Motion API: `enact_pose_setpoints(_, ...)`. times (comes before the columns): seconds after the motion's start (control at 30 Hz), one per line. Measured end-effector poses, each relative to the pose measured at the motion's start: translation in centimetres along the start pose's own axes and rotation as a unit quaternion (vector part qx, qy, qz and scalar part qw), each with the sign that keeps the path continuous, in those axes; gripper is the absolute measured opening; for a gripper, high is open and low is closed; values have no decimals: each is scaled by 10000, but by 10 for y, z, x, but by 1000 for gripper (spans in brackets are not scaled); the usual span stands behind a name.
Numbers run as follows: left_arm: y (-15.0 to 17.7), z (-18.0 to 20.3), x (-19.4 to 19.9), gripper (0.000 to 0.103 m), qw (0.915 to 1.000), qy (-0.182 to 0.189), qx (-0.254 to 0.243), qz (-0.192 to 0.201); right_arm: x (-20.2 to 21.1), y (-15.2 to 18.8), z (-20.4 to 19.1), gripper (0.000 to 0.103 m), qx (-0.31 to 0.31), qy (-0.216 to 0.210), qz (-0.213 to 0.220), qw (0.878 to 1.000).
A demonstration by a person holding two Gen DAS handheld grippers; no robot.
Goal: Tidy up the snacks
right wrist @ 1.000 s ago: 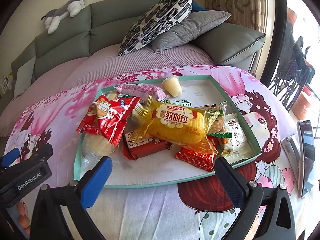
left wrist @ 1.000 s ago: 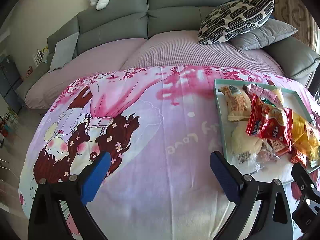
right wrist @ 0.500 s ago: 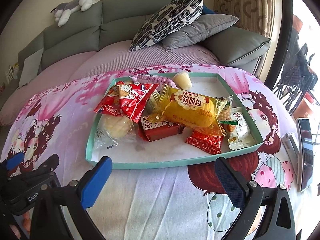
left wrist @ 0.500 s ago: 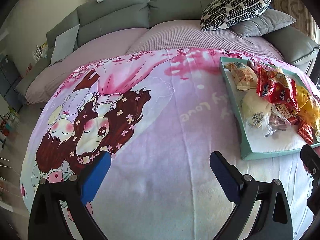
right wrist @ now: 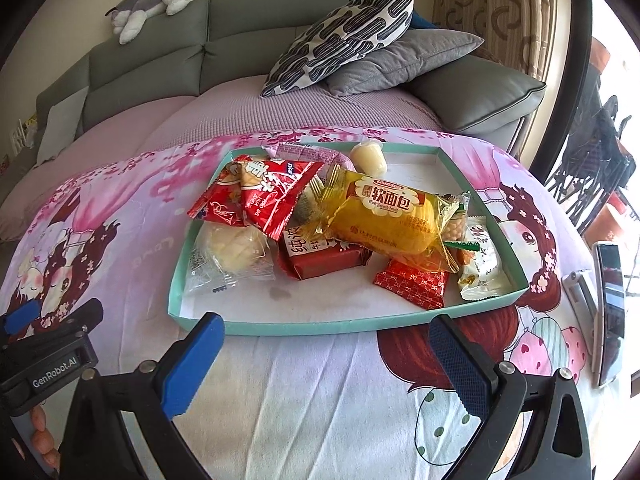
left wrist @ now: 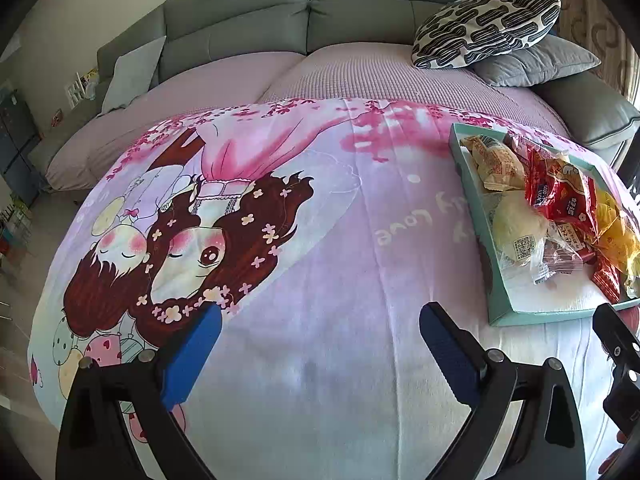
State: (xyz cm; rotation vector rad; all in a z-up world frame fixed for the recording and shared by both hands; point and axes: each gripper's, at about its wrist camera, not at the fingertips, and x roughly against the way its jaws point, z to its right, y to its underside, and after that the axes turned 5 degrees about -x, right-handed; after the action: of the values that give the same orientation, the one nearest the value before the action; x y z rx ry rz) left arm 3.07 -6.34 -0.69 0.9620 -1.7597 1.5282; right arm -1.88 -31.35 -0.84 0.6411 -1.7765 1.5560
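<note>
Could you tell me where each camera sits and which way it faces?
Left wrist: on the left gripper, open, facing the blanket and sofa; the tray is at its right.
Right wrist: on the right gripper, open, facing the tray of snacks; the left gripper shows at lower left.
Shared: tray, blanket, sofa, patterned pillow.

"genrobot.ai" on left gripper (right wrist: 48, 364), "love" on blanket (left wrist: 404, 228)
</note>
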Motion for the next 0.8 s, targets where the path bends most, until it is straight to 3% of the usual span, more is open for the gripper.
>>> enact_pose_setpoints(0.5, -2, 1, -18, 99, 9994, 247, 3, -238, -14, 2, -3, 103, 89, 54, -185, 9998)
enact_pose_setpoints(0.8, -3, 0, -14, 99, 9994, 313, 43, -168, -12, 1, -5, 103, 116, 40, -171, 9998)
